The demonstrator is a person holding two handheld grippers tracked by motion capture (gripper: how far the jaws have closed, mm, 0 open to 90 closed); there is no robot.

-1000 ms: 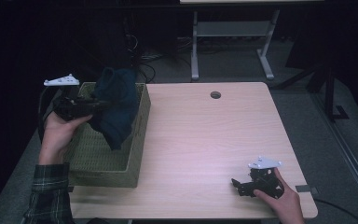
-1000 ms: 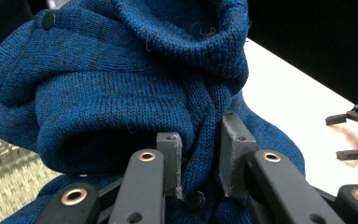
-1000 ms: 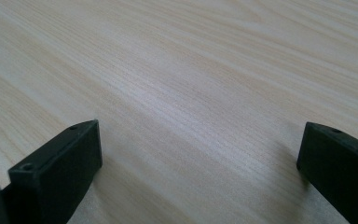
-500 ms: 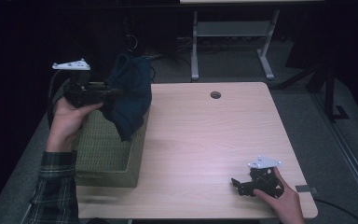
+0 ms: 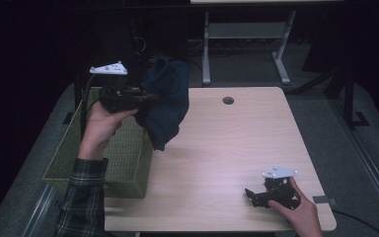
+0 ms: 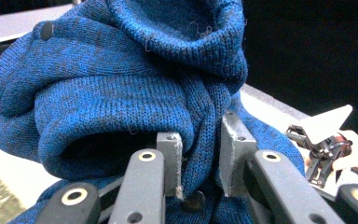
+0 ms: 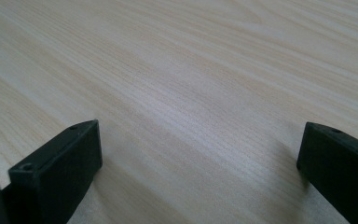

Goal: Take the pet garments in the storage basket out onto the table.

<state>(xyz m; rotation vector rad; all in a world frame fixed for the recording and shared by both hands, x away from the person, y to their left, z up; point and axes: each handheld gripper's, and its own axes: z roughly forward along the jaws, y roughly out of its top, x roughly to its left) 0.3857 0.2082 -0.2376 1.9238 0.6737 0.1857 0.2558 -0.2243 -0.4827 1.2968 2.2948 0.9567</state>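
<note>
Sweater (image 5: 165,106) hangs below the left gripper (image 6: 199,163), its fingers clamped on a fold, over the basket (image 5: 98,163) edge; right gripper (image 5: 256,196) rests open on the bench (image 5: 227,148), well apart

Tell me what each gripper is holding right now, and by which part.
The left gripper is shut on a bunched fold of the blue knit sweater, which hangs above the basket edge. The right gripper is open over the table, holding nothing.

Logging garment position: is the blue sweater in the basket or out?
Out: the left tool holds the blue sweater bunched, above the table beside the basket.
</note>
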